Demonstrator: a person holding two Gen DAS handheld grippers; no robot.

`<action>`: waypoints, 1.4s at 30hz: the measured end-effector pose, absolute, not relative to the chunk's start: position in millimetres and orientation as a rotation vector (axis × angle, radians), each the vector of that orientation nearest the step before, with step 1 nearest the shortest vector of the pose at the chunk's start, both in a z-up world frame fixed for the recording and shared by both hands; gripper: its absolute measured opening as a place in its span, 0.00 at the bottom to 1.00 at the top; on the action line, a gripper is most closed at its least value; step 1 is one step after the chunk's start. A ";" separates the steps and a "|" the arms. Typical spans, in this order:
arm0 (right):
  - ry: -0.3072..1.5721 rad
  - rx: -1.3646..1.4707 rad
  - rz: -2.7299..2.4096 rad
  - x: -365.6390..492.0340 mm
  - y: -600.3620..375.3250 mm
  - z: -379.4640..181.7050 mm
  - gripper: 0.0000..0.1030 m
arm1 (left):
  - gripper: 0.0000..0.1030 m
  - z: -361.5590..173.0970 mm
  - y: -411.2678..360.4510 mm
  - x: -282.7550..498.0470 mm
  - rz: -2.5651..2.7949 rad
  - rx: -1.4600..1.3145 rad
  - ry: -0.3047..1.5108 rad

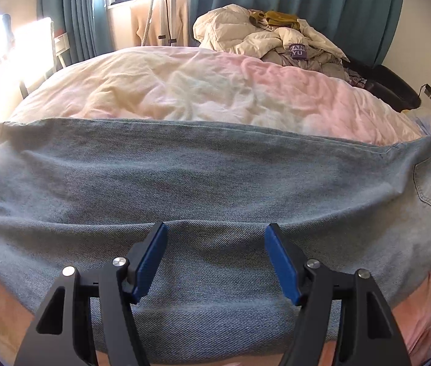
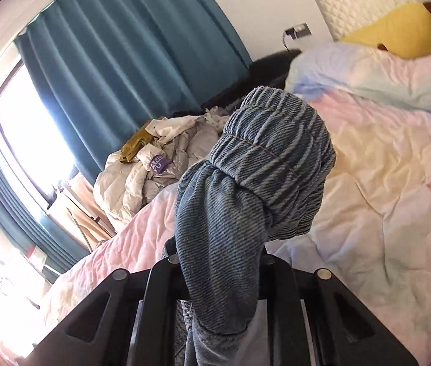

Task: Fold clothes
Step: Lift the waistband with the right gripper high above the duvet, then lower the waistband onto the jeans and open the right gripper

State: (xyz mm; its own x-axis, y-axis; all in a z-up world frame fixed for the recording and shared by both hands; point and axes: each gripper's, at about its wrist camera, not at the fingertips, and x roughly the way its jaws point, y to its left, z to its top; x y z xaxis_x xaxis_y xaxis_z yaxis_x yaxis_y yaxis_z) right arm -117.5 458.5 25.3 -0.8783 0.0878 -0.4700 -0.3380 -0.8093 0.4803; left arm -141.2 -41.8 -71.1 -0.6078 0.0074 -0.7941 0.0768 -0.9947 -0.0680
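While jeans (image 1: pixel 215 177) cover the bed (image 1: pixel 184 91), left hand-held gripper (image 1: pixel 215 231) gapes, right (image 2: pixel 218 262) clamps denim.

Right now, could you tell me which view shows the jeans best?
The left wrist view: the jeans lie spread across the bed. The right wrist view shows only a bunched handful, clamped in the right gripper.

"ANG YU" on purple patch (image 1: pixel 298 51)

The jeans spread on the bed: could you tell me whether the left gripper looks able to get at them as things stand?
Probably yes. The left gripper is open just above the jeans, its blue pads straddling a fold, with nothing between them and the denim.
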 end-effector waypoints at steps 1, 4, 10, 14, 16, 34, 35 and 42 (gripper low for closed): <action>0.807 -0.622 2.732 -116.7 448.7 33.4 0.15 | 0.66 -69.5 -43.0 -142.2 -2.779 1.363 0.142; 0.698 -0.579 2.788 -111.4 416.7 55.5 0.15 | 0.66 -63.0 -48.0 -142.2 -2.794 1.341 0.168; 0.395 -0.484 2.900 -105.4 330.4 89.3 0.14 | 0.66 -45.0 -64.0 -131.9 -2.805 1.257 0.229; 0.299 -0.455 2.963 -117.7 271.1 88.8 0.13 | 0.66 -31.7 -68.3 -124.2 -2.833 1.184 0.243; 0.267 -0.449 2.992 -125.2 243.0 85.5 0.13 | 0.66 -26.9 -69.3 -120.3 -2.848 1.159 0.242; -0.613 -0.866 3.159 -108.3 30.0 -89.2 0.12 | 0.66 -19.3 -114.0 -111.5 -2.821 1.064 0.503; -0.617 -0.862 3.159 -106.9 27.1 -90.4 0.12 | 0.66 -19.6 -114.3 -112.0 -2.821 1.062 0.507; -0.609 -0.865 3.172 -98.7 31.6 -90.5 0.13 | 0.66 -21.1 -108.9 -114.3 -2.847 1.051 0.485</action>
